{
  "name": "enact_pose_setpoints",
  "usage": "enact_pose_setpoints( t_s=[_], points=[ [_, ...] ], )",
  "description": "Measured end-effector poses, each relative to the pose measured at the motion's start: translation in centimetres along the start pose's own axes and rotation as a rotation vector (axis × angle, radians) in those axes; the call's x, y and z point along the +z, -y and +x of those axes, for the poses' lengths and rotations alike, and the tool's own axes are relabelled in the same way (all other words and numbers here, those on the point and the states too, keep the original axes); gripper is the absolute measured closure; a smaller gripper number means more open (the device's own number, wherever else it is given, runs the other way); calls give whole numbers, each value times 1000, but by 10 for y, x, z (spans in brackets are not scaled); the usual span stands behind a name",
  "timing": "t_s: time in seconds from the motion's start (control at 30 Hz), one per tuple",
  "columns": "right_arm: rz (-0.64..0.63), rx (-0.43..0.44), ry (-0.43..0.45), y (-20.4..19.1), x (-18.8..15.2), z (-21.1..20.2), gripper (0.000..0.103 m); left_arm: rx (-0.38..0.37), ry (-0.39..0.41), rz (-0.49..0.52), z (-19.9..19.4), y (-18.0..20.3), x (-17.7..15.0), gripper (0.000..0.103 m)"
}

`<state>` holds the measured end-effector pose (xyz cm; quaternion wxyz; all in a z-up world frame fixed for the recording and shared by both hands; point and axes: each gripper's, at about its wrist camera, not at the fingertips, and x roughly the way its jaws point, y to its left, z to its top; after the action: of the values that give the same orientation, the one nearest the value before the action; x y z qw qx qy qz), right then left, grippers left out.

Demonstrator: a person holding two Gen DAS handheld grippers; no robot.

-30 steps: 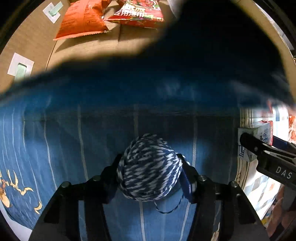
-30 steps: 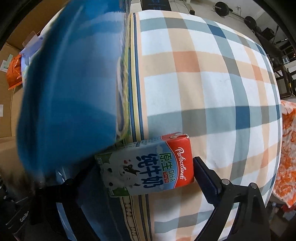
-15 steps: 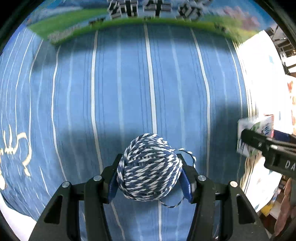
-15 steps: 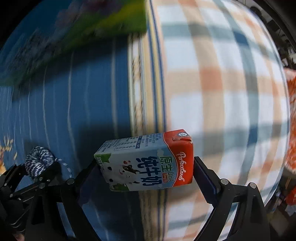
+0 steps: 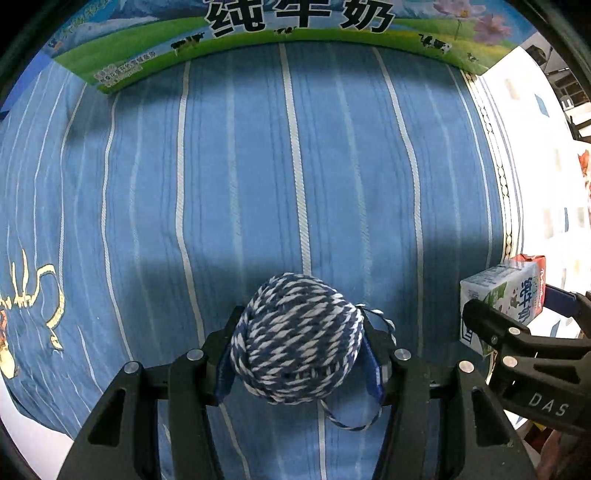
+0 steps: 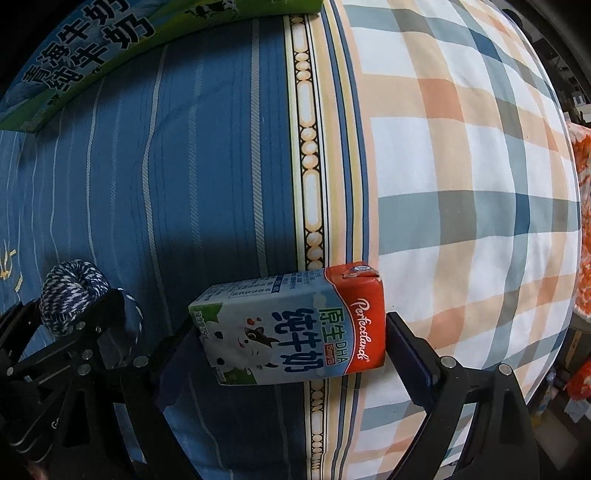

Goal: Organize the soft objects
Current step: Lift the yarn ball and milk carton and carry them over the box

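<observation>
My left gripper (image 5: 297, 354) is shut on a blue-and-white yarn ball (image 5: 295, 338), held just above the blue striped cloth (image 5: 295, 166). A loose yarn strand hangs below it. My right gripper (image 6: 291, 332) is shut on a small milk carton (image 6: 291, 325) with a red top, over the seam between the blue cloth and the plaid cloth (image 6: 461, 184). The carton (image 5: 502, 295) and right gripper show at the right edge of the left wrist view. The yarn ball (image 6: 72, 291) and left gripper show at the lower left of the right wrist view.
A large green-and-blue milk case (image 5: 295, 33) stands at the far edge of the blue cloth; it also shows in the right wrist view (image 6: 110, 48). An orange patterned cloth (image 6: 581, 229) lies at the right edge.
Both grippers swung from the cardboard box area down over the bed cloth, still holding the yarn ball and the carton. The milk case came into view at the top.
</observation>
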<state>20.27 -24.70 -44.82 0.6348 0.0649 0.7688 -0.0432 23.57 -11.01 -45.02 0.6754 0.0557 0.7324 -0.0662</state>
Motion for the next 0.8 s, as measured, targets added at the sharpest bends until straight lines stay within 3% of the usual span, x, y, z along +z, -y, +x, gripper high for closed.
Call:
enact_pose_setpoints(
  t_s=[0.37,0.6,0.8],
  points=[
    [-38,-55,10,-24,3,-2,10,-3,43,-7,-6,-12,-16,54],
    [-26,-26,41,-21,-11,-19,11,14,99,-16,-39,-21,-10,54],
    [-16,14,143,-11,-29,-73,11,12,196,-22,-95,-21,-16,54]
  ],
)
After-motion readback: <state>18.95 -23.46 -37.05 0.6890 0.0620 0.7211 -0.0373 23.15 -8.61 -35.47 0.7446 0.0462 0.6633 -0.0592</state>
